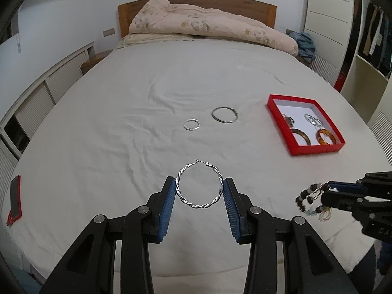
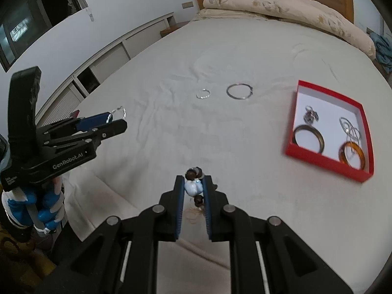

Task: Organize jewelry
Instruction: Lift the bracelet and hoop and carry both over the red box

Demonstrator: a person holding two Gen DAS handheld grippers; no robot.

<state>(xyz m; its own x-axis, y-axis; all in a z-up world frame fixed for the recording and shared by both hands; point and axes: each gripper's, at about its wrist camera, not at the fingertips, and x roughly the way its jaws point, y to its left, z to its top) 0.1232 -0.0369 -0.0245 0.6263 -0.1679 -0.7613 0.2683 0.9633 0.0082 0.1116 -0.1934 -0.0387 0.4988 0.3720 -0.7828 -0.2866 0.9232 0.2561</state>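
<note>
My left gripper [image 1: 199, 187] is shut on a twisted silver hoop earring [image 1: 199, 204] and holds it above the bed; it shows from the side in the right wrist view [image 2: 115, 120]. My right gripper [image 2: 193, 183] is shut on a beaded bracelet [image 2: 193, 174] with dark beads and a pale blue stone; it also shows in the left wrist view [image 1: 310, 199]. A red jewelry box [image 1: 318, 149] [image 2: 300, 90] on the bed's right holds two brown bangles and silver pieces. A small silver hoop [image 1: 192, 124] [image 2: 203, 93] and a larger dark hoop [image 1: 224, 114] [image 2: 239, 91] lie on the sheet.
The white bed sheet [image 1: 122, 122] fills the view. A folded duvet [image 1: 208, 29] lies at the headboard. A phone in a red case [image 1: 14, 199] lies at the bed's left edge. Low cabinets run along the left wall; a wardrobe stands right.
</note>
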